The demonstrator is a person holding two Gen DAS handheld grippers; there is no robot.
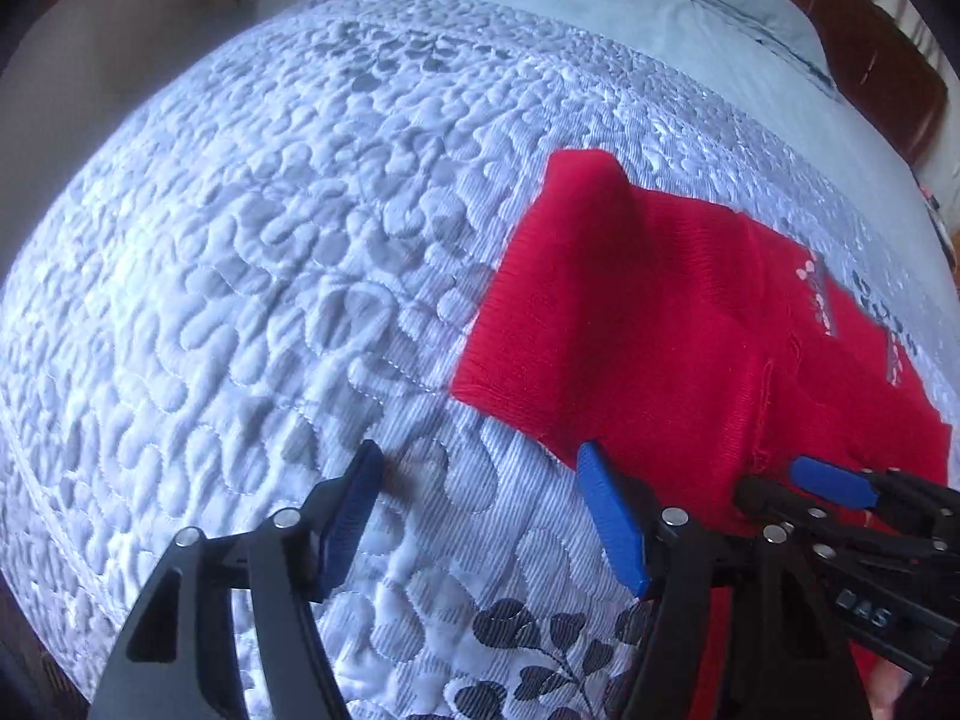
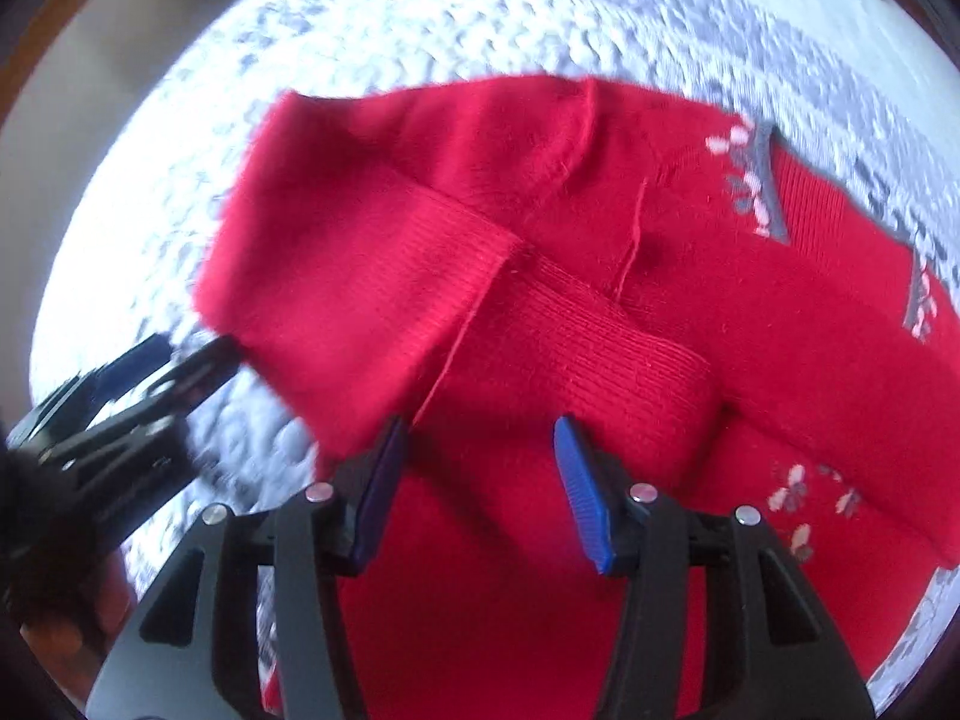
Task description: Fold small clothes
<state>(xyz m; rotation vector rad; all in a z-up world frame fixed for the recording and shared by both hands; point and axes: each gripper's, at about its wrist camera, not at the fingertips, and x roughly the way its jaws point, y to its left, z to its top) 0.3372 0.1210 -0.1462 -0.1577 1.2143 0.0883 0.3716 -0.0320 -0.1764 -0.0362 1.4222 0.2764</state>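
A small red knit sweater (image 2: pixel 600 276) lies on the bed, on a pale quilted bedspread (image 1: pixel 240 252), partly folded: a ribbed cuff or hem band (image 2: pixel 576 324) lies across its middle. The fabric looks soft, light and limp, with a fuzzy surface, so I judge it will sag and stretch where it is lifted, and it will not slip easily between the pads. It is not fragile.

The left hand-held gripper (image 1: pixel 480 516) hovers with its blue fingers wide apart, over the bedspread just beside the sweater's near edge. The right hand-held gripper (image 2: pixel 480 486) is also spread apart, above the red cloth and holding nothing.

A good place to take hold is probably the thicker ribbed edge or an outer corner, pinching both layers together. The right wrist view is blurred, so the exact layers are uncertain.
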